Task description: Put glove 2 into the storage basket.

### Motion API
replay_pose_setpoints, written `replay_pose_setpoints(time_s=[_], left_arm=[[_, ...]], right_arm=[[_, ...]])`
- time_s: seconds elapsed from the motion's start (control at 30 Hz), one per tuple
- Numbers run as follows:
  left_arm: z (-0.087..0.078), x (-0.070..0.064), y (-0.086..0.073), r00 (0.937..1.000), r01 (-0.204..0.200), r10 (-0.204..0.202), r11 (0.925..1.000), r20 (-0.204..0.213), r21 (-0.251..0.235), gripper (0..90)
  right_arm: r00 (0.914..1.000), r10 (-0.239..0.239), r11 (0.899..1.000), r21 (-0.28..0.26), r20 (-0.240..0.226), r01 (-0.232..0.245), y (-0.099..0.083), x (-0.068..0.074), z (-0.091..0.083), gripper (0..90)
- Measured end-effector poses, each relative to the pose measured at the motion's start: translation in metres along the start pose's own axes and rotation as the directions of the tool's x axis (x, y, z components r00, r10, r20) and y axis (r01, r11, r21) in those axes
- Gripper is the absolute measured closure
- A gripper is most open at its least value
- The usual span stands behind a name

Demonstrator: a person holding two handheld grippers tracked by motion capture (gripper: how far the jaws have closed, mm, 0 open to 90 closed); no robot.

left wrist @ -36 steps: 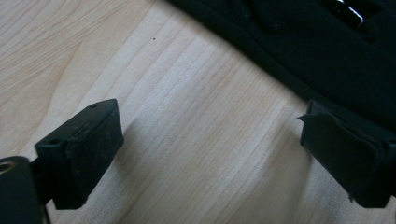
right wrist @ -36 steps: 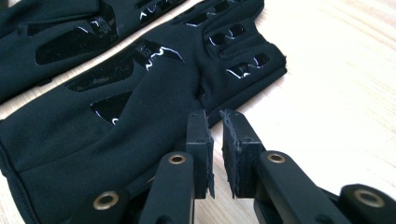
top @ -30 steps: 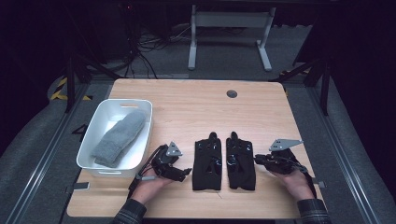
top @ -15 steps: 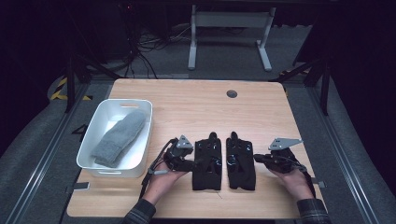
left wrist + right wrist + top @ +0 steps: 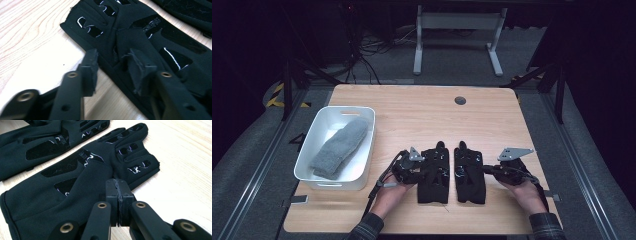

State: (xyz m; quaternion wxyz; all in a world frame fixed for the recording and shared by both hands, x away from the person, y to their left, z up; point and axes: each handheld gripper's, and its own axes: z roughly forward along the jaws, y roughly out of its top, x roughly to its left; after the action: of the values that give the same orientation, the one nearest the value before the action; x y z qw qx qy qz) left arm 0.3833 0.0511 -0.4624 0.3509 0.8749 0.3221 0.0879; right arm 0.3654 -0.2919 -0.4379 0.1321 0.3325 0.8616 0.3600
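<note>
Black glove — cuff out of frame

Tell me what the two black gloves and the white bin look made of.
Left glove and right glove: apparently a matte stretch knit, smooth and soft, with glossy, seemingly rubbery grip patches that catch the light. White bin: probably moulded plastic, with smooth, even walls and rounded corners.

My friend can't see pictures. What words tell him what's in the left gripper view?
The left gripper is open, its two black jaws on either side of the edge of a black glove lying flat on a light wooden table.
</note>
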Motion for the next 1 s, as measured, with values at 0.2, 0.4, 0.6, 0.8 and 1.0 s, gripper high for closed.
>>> replay_pose_setpoints(time_s=[0.2,0.4,0.6,0.8,1.0], left_arm=[[0.001,-0.004,0.002,0.9999,0.015,-0.015,0.9999,-0.006,0.008,81.1],[-0.001,0.000,0.003,0.9969,0.076,-0.076,0.9971,0.021,0.001,84.6],[-0.009,0.007,0.007,0.9875,0.139,-0.135,0.9893,0.081,-0.044,85.5],[-0.013,0.011,0.010,0.9790,0.171,-0.162,0.9829,0.123,-0.067,85.6],[-0.020,0.012,0.017,0.9764,0.177,-0.161,0.9790,0.144,-0.101,85.7]], right_arm=[[1.0000,-0.003,1.000,0.006,-0.003,0.003,0.001,0.001,0.003,89.7],[1.0000,0.002,1.000,0.016,-0.005,-0.002,0.001,-0.001,0.009,89.8],[0.9999,0.002,0.998,0.056,-0.017,-0.002,0.000,-0.003,0.018,90.0],[0.9998,-0.004,0.998,0.057,-0.022,0.005,0.001,-0.001,0.020,90.0],[0.9995,-0.019,0.998,0.057,-0.027,0.020,0.003,0.004,0.024,90.0]])
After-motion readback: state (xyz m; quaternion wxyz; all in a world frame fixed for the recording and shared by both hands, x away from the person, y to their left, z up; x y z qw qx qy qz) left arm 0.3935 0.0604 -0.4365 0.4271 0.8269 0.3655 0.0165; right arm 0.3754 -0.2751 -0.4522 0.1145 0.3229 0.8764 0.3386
